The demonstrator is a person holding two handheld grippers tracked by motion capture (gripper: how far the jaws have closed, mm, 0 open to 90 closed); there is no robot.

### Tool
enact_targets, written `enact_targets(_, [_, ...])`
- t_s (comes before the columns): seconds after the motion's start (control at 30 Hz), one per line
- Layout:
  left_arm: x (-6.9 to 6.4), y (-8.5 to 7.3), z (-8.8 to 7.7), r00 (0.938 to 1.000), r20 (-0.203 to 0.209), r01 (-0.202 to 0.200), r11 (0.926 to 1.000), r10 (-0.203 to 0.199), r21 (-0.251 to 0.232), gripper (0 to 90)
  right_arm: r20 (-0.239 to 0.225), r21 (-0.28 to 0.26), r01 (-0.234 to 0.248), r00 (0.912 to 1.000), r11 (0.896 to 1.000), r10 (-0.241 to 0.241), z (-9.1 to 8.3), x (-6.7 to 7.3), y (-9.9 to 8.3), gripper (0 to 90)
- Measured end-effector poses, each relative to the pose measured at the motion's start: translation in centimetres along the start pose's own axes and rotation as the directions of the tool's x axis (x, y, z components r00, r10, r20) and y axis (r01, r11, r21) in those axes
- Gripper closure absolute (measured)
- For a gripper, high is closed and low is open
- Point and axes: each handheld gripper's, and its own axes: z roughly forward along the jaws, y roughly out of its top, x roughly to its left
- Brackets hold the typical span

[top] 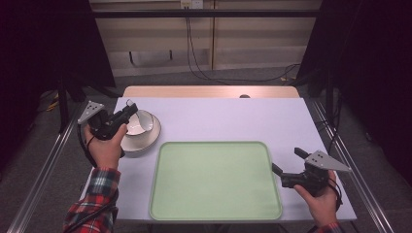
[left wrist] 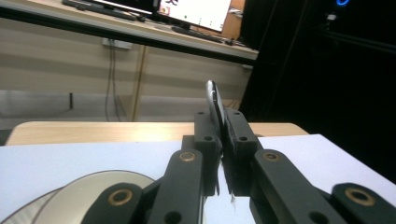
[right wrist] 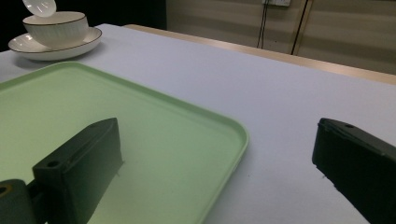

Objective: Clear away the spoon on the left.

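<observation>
Left gripper (top: 127,110) was clamped on a white spoon (left wrist: 214,103) held above the bowl (top: 145,127) on its saucer (top: 141,144), left of the green tray (top: 215,180). Glazed ceramic, likely slippery and fragile; grip the handle. Right gripper (top: 287,161) stood apart over the counter (top: 233,119).

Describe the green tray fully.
The green tray is a pale green, smooth, plastic-looking rectangle with rounded corners and a low raised rim. It lies flat and empty on the white table, near the front edge. The right gripper hovers open at its right edge, one jaw over the tray, one outside.
</observation>
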Motion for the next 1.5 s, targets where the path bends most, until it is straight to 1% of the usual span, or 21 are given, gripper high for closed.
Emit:
enact_targets(0.1, [-0.5,-0.1,-0.4,0.9993,0.036,0.005,0.9999,-0.005,0.016,85.2,-0.007,-0.002,0.008,0.9999,1.000,-0.008,0.0,0.0,0.0,0.7])
enact_targets(0.4, [-1.7,-0.7,-1.1,0.9962,0.087,-0.001,0.9990,-0.003,0.045,85.3,-0.024,-0.004,0.017,0.9996,1.000,-0.017,0.1,0.1,0.0,0.2])
enact_targets(0.47, [-2.0,-0.9,-1.2,0.9948,0.101,0.001,0.9986,-0.006,0.053,85.3,-0.035,-0.001,0.019,0.9992,1.000,-0.019,0.1,0.1,0.0,0.1])
enact_targets(0.5, [-2.3,-1.2,-1.3,0.9927,0.120,-0.001,0.9982,-0.007,0.061,85.3,-0.034,0.000,0.033,0.9989,0.999,-0.033,0.2,0.2,0.0,0.0])
enact_targets(0.57, [-2.6,-1.3,-1.4,0.9925,0.122,-0.002,0.9977,-0.006,0.068,85.3,-0.028,0.002,0.034,0.9990,0.999,-0.034,0.3,0.3,0.1,0.0])
enact_targets(0.6, [-3.0,-1.5,-1.5,0.9895,0.144,0.002,0.9972,-0.013,0.075,85.2,-0.030,0.004,0.035,0.9989,0.999,-0.035,0.3,0.3,0.1,0.0])
enact_targets(0.63, [-3.2,-1.6,-1.6,0.9881,0.153,0.003,0.9968,-0.015,0.080,85.3,-0.035,0.006,0.040,0.9986,0.999,-0.040,0.3,0.4,0.1,0.0])
enact_targets(0.7, [-3.4,-1.8,-1.8,0.9865,0.164,-0.006,0.9957,-0.010,0.092,85.3,-0.036,0.011,0.046,0.9983,0.999,-0.046,0.4,0.4,0.0,0.0])
enact_targets(0.83, [-3.7,-2.4,-1.9,0.9832,0.181,0.004,0.9956,-0.021,0.094,85.3,-0.043,0.016,0.054,0.9977,0.998,-0.053,0.4,0.5,0.0,0.0])
enact_targets(0.9, [-3.9,-2.7,-1.9,0.9833,0.181,0.003,0.9943,-0.022,0.107,85.3,-0.044,0.015,0.052,0.9977,0.999,-0.052,0.4,0.5,0.0,0.1])
enact_targets(0.97, [-4.3,-3.2,-1.9,0.9785,0.206,-0.011,0.9921,-0.015,0.125,85.3,-0.045,0.015,0.053,0.9976,0.998,-0.053,0.4,0.4,0.0,0.0])
enact_targets(1.07, [-4.7,-3.4,-1.8,0.9782,0.207,-0.016,0.9912,-0.012,0.132,85.3,-0.043,0.010,0.053,0.9977,0.999,-0.052,0.4,0.4,0.0,0.1])
enact_targets(1.1, [-4.9,-3.7,-1.7,0.9747,0.222,-0.003,0.9916,-0.026,0.129,85.3,-0.043,0.010,0.054,0.9977,0.999,-0.053,0.3,0.4,0.0,0.1])
enact_targets(1.17, [-5.2,-4.0,-1.8,0.9730,0.230,-0.016,0.9897,-0.017,0.142,85.3,-0.053,0.012,0.055,0.9971,0.998,-0.054,0.3,0.5,0.0,0.0])
enact_targets(1.27, [-5.5,-4.2,-1.8,0.9709,0.239,-0.012,0.9905,-0.021,0.137,85.3,-0.050,0.017,0.055,0.9973,0.998,-0.054,0.3,0.5,0.0,0.1])
enact_targets(1.3, [-5.6,-4.3,-1.8,0.9683,0.248,-0.011,0.9898,-0.025,0.142,85.3,-0.049,0.016,0.055,0.9973,0.998,-0.054,0.4,0.6,0.0,0.1])
enact_targets(1.33, [-5.7,-4.3,-1.9,0.9714,0.237,-0.024,0.9888,-0.012,0.147,85.3,-0.052,0.013,0.055,0.9972,0.998,-0.055,0.4,0.6,0.0,0.1])
enact_targets(1.4, [-5.9,-4.3,-2.0,0.9655,0.260,-0.020,0.9893,-0.018,0.145,85.3,-0.054,0.017,0.059,0.9968,0.998,-0.058,0.4,0.6,0.0,0.1])
enact_targets(1.43, [-6.0,-4.4,-2.2,0.9654,0.260,-0.019,0.9893,-0.020,0.144,85.3,-0.055,0.015,0.057,0.9969,0.998,-0.057,0.4,0.6,0.0,0.1])
enact_targets(1.47, [-6.1,-4.4,-2.2,0.9631,0.268,-0.020,0.9892,-0.020,0.145,85.3,-0.057,0.016,0.057,0.9968,0.998,-0.056,0.4,0.6,0.0,0.1])
enact_targets(1.5, [-6.2,-4.4,-2.3,0.9659,0.259,-0.030,0.9881,-0.010,0.151,85.3,-0.056,0.018,0.058,0.9968,0.998,-0.057,0.4,0.6,0.0,0.1])
